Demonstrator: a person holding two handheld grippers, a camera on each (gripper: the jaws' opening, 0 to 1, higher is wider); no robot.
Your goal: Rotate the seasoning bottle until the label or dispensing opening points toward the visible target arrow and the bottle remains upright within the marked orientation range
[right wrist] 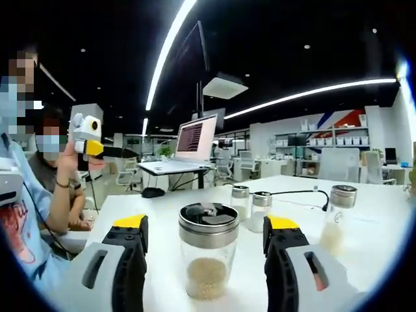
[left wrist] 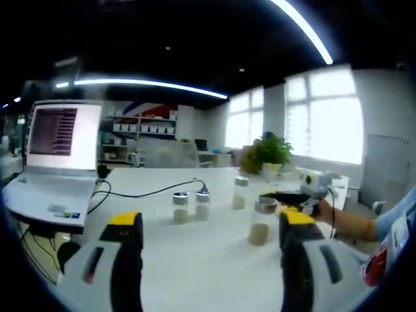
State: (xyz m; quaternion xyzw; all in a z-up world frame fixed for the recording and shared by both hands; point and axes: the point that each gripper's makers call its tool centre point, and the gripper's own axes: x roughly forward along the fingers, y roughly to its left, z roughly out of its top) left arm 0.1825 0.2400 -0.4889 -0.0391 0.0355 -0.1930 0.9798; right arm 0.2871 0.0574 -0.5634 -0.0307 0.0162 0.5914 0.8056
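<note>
On the white bench [right wrist: 383, 214], right between the jaws of the right tool [right wrist: 205, 244], sits the seasoning bottle [right wrist: 208, 250]: clear glass, shiny metal collar, dark lid on top, and a layer of pale grainy stuff in the bottom third or so. It's standing upright. The jaws are spread wide either side of it and aren't touching the glass, so nothing is gripped. In the left gripper view the same bottle [left wrist: 261, 221] sits toward the right part of the bench, with the right tool [left wrist: 296, 200] held in a person's hand just behind it. The left tool [left wrist: 211, 237] is also wide open with nothing between its jaws (just bare bench). Other stuff around: two small jars [right wrist: 252, 208] side by side behind the bottle, plus a taller jar [right wrist: 337, 218] off to the right in the right gripper view, all with metal caps and something pale inside. A black cable [left wrist: 146, 192] snakes across the bench from an open laptop [left wrist: 55, 162] towards the small jars. There's a potted plant [left wrist: 270, 153] by the bright windows. In the right gripper view the left tool [right wrist: 91, 144] is up in the air in the person's hand, well away from the bottle, and a black mouse-looking thing [right wrist: 153, 192] lies on another desk further back.
</note>
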